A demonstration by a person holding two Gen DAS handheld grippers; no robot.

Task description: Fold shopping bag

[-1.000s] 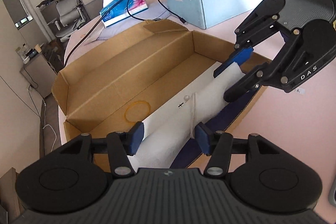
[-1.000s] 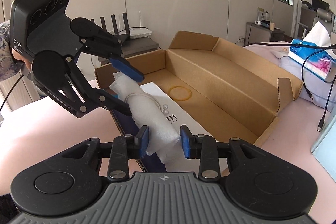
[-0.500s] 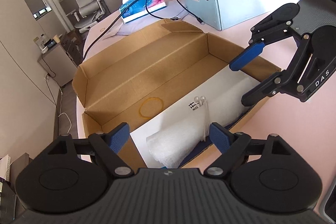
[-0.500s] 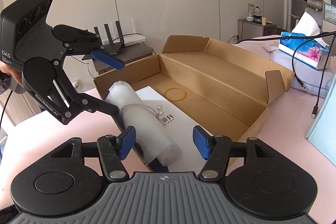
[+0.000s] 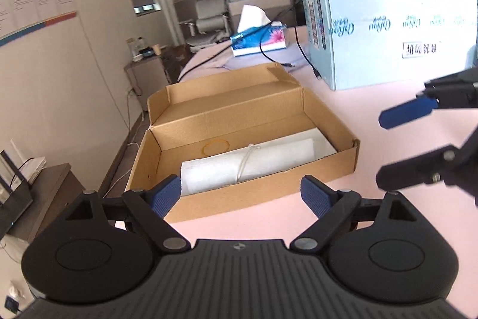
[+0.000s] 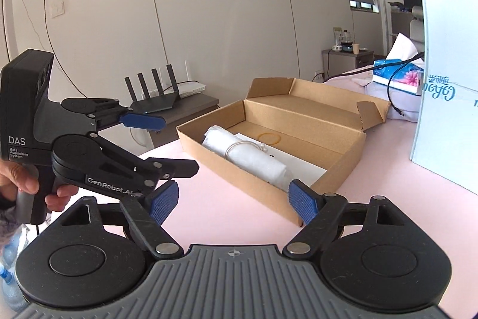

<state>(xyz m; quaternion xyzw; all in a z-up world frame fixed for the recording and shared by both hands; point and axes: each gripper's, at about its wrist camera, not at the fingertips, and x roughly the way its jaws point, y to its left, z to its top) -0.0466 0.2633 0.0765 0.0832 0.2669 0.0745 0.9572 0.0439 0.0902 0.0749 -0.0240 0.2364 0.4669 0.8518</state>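
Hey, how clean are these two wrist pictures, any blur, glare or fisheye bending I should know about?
Left wrist view: the right gripper at the edge is motion-smeared, the blue carton washes out in bright light, walls bow. Right wrist view: sharper; the rolled bag in the cardboard box reads clearly, the left gripper is crisp, wall lines curve.
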